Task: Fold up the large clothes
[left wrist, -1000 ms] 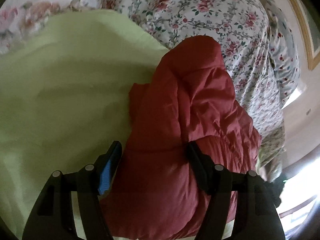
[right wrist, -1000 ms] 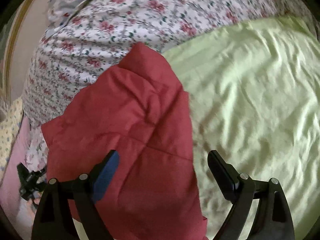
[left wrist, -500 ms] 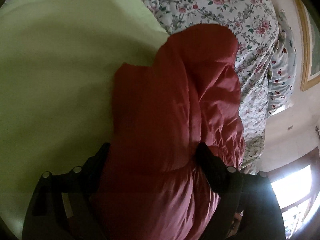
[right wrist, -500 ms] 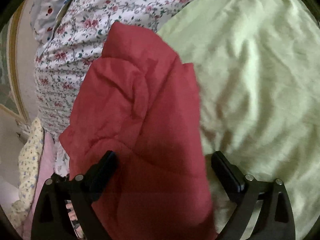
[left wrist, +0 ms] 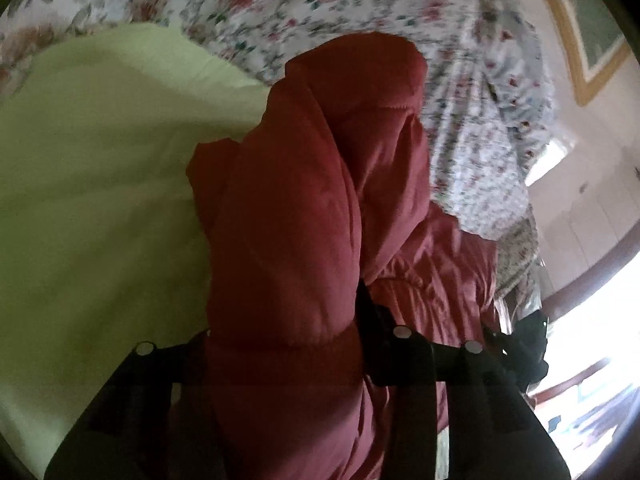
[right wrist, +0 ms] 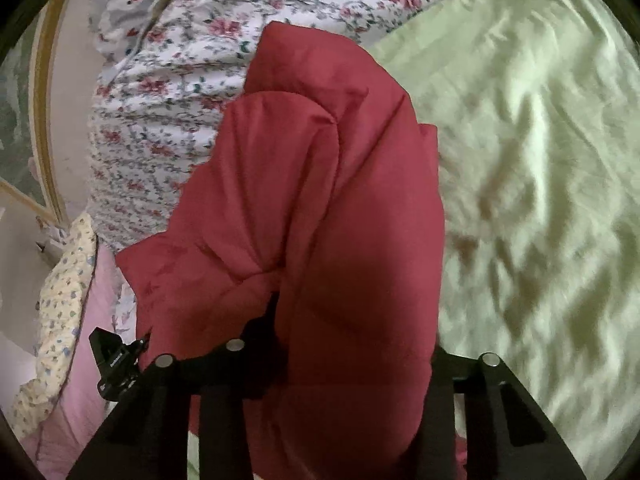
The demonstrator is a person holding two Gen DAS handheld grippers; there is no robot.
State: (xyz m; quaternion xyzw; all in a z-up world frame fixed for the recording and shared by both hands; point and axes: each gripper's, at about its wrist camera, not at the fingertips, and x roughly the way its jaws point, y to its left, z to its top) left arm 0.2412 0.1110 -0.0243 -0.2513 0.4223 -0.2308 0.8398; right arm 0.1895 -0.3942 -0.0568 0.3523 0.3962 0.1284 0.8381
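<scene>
Both claws are now closed in on the jacket point(left wrist: 304, 216), vs. wide apart 1 s ago, and the bulk is lifted higher. Left claw point(left wrist: 286, 344) is clenched on a thick padded fold; right claw point(right wrist: 356, 356) also grasps a fold, the fabric bulging out btw. its fingers. Jacket hangs bunched over the green sheet point(right wrist: 540, 160), beside the floral cover point(left wrist: 360, 4). Folding seems approx. half done: one fold made, laying flat and the final fold are left.

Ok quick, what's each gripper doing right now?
Left gripper: shut on the red puffer jacket.
Right gripper: shut on the same jacket.
</scene>
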